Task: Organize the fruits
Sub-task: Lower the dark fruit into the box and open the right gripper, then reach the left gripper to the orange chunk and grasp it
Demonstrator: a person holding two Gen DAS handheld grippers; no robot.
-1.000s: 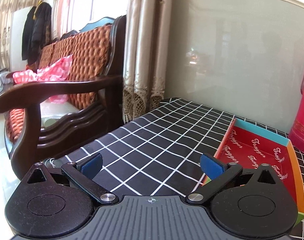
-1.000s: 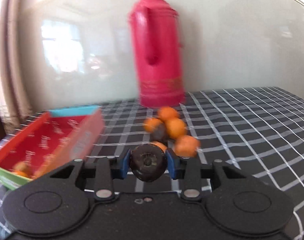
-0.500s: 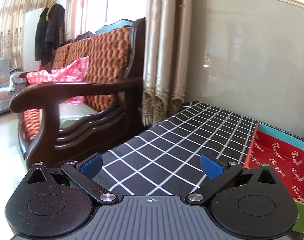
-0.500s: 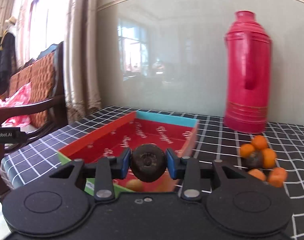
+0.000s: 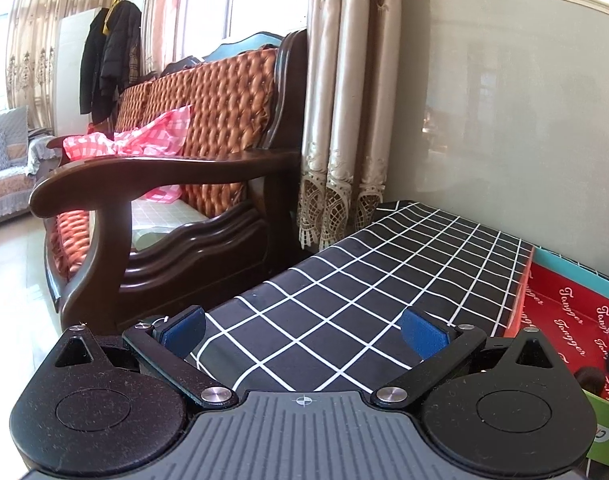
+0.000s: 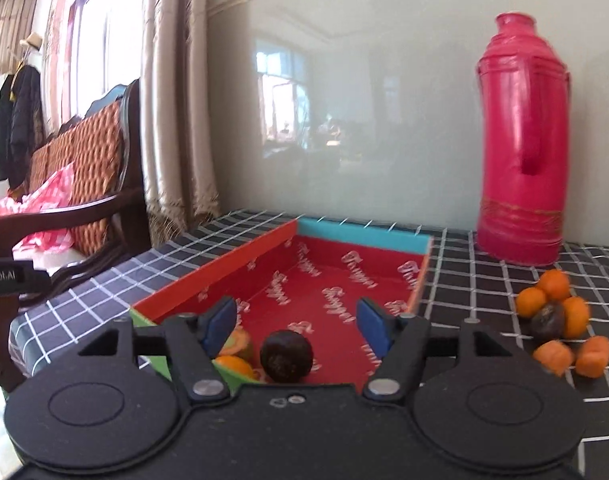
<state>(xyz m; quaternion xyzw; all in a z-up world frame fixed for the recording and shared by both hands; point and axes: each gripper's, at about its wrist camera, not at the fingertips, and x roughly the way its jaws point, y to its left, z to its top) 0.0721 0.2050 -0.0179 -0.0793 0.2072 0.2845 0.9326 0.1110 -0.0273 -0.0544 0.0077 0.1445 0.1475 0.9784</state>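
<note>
Hovering over the near end of a red tray (image 6: pixel 332 280), the right gripper (image 6: pixel 294 322) now has its blue pads spread wide apart, holding nothing. Half a second ago those pads were clamped on a dark round fruit (image 6: pixel 286 356); that fruit now sits loose between them inside the tray, next to two orange fruits (image 6: pixel 234 354) in the tray's near left corner. To the right, on the black checked tablecloth (image 6: pixel 464 280), a small heap of orange fruits (image 6: pixel 560 320) with one dark fruit among them lies near a tall pink thermos (image 6: pixel 522 152) standing by the wall. The left gripper (image 5: pixel 302 334) is also wide open and empty, as it was before, hanging above the cloth (image 5: pixel 384 276) near the table's left edge. Its view has swung further left, so only a strip of the tray (image 5: pixel 572 312) shows at the right, and more of a wooden sofa (image 5: pixel 176 184) fills the left.
</note>
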